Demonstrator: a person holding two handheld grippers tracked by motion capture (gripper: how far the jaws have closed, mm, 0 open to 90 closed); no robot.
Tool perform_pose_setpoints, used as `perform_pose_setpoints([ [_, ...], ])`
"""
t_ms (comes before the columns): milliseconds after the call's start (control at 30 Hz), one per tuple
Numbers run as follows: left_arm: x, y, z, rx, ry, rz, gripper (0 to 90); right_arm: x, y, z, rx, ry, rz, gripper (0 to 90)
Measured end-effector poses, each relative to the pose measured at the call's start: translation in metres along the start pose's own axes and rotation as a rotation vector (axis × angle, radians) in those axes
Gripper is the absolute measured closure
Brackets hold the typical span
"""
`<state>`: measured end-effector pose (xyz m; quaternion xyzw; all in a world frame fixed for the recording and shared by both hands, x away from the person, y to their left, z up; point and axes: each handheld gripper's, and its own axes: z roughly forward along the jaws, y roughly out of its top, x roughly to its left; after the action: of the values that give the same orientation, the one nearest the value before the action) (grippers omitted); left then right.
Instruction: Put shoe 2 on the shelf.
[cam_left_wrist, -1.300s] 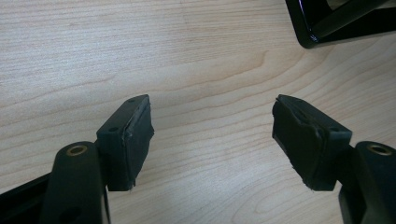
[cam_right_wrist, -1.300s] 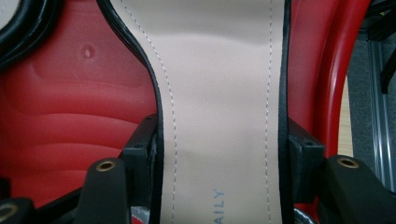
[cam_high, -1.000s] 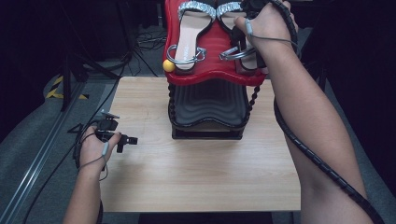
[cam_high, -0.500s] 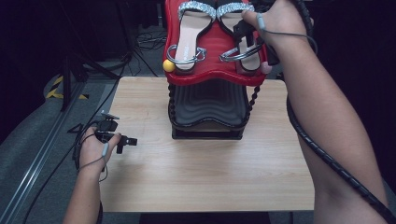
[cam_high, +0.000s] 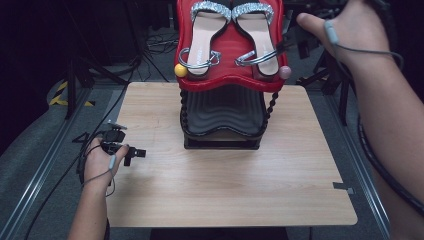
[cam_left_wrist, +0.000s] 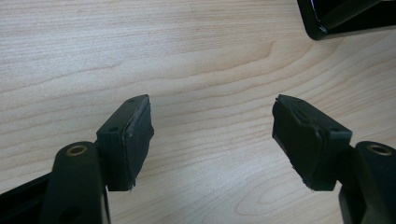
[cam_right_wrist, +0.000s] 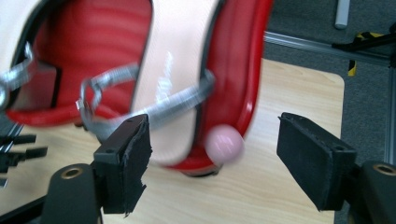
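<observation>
Now that the right sandal (cam_high: 257, 37) lies flat on the red top tier (cam_high: 227, 80) of the shoe rack, beside the left sandal (cam_high: 206, 35), with toes to the far edge and heel straps toward the person, the placing appears done. A second ago the right gripper (cam_right_wrist: 212, 149) was down at this sandal's silver heel strap (cam_right_wrist: 154, 116) with its jaws closed; its jaws have just been opening, and they now stand wide apart with nothing between the pads. The right hand (cam_high: 350, 30) has drawn off to the right of the rack and a little higher than it was.

The pink ball (cam_high: 285, 72) and yellow ball (cam_high: 180, 70) at the tier's front corners are unchanged, as is the black lower tier (cam_high: 222, 117).

The left gripper (cam_left_wrist: 212, 135) is where it was, low over the bare wooden table (cam_high: 225, 185) near its left edge, jaws spread and empty.

Judgement: the pair is set and released; both hands are free for whatever follows.
</observation>
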<state>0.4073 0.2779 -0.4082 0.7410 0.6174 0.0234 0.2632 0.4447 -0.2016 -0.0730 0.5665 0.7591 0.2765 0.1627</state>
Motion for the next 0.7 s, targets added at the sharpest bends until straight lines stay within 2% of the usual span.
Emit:
perform_pose_setpoints([
  [67,-0.001,0.001,0.001,0.002,-0.001,0.001,29.3,-0.004,-0.004,-0.002,-0.002,0.000,-0.002,26.6],
  [300,-0.001,0.003,0.005,0.012,0.009,0.004,29.3,-0.040,-0.044,-0.008,0.001,-0.002,-0.007,26.4],
  [433,-0.001,0.003,0.003,0.007,0.007,-0.003,29.3,-0.057,-0.067,-0.003,0.008,-0.008,-0.011,26.4],
  [500,0.000,0.002,0.002,0.008,0.009,-0.002,29.3,-0.059,-0.070,-0.002,0.010,-0.005,-0.012,26.3],
  [533,0.000,0.002,0.002,0.007,0.007,-0.005,29.3,-0.068,-0.083,0.004,0.019,0.004,-0.007,25.9],
  [700,0.002,0.002,0.001,0.011,0.011,-0.004,29.3,-0.079,-0.100,0.015,0.030,0.018,-0.011,25.6],
])
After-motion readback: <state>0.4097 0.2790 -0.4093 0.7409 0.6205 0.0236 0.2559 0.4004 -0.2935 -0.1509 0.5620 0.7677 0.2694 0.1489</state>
